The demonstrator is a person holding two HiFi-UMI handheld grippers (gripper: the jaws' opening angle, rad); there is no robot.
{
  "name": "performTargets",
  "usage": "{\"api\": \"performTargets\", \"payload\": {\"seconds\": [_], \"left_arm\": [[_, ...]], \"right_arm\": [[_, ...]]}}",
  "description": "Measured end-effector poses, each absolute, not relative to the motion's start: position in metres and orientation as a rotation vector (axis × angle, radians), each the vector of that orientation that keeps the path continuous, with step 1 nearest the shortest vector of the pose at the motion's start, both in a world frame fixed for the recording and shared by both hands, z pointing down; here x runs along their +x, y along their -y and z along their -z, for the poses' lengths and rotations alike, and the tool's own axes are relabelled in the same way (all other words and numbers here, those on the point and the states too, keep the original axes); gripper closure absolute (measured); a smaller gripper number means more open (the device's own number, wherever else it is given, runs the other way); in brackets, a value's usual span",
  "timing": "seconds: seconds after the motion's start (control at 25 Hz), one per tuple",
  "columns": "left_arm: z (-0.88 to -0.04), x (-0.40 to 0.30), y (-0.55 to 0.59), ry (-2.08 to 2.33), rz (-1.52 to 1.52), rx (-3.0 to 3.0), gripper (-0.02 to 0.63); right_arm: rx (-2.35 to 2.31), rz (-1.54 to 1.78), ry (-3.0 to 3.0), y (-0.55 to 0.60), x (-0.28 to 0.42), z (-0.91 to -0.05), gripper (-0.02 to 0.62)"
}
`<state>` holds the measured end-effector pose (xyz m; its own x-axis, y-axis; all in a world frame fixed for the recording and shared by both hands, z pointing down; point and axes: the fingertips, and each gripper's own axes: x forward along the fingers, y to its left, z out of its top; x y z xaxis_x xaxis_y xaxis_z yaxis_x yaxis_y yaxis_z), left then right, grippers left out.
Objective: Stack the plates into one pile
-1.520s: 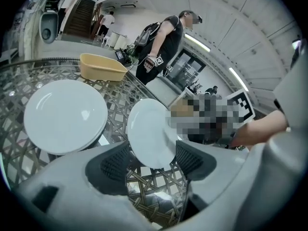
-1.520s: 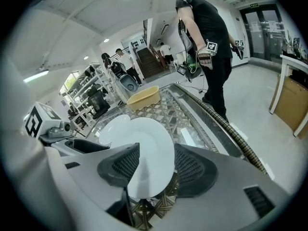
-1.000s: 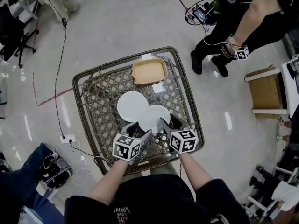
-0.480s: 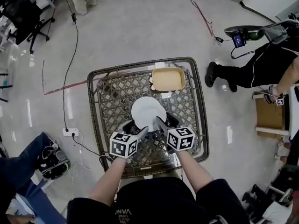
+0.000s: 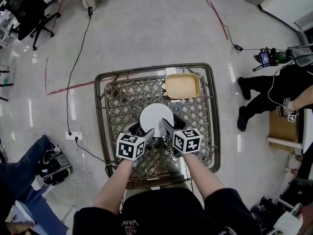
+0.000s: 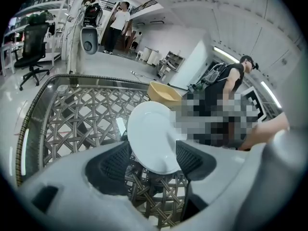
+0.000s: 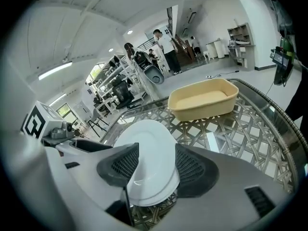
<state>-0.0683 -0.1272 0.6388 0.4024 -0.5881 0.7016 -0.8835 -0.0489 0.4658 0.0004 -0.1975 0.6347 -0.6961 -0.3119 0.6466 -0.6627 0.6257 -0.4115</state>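
In the head view a single white plate (image 5: pixel 156 117) shows on the middle of the wicker table (image 5: pixel 101 112); no second plate shows apart from it. My left gripper (image 5: pixel 145 132) holds its near-left rim and my right gripper (image 5: pixel 166 128) its near-right rim. The left gripper view has the plate (image 6: pixel 149 134) tilted, its near edge running in between the jaws of the left gripper (image 6: pixel 153 163). Seen from the right gripper view, the plate (image 7: pixel 151 153) sits pinched between the pads of the right gripper (image 7: pixel 157 170).
A shallow beige tub (image 5: pixel 182 85) stands at the table's far right corner, also seen as the tub (image 7: pixel 204 99) beyond the plate. A person (image 5: pixel 276 84) stands to the right of the table. Cables and a power strip (image 5: pixel 71 135) lie on the floor at left.
One second ago two plates lay side by side; the right one, held by both grippers, moved left over the other. Now only one white disc shows.
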Motion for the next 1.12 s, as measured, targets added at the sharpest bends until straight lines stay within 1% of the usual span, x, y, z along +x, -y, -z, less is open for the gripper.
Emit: {"api": "performTargets", "payload": {"seconds": [0.28, 0.64, 1.12], "left_arm": [[-0.644, -0.066, 0.129, 1.267, -0.434, 1.733, 0.295], [-0.651, -0.063, 0.129, 1.251, -0.449, 1.739, 0.288], [-0.636, -0.063, 0.129, 1.285, -0.423, 1.785, 0.285]], "right_arm": [[0.761, -0.843, 2.306, 0.198, -0.001, -0.635, 0.357], [0.775, -0.820, 2.300, 0.198, 0.003, -0.640, 0.354], [0.824, -0.820, 2.316, 0.194, 0.015, -0.630, 0.351]]}}
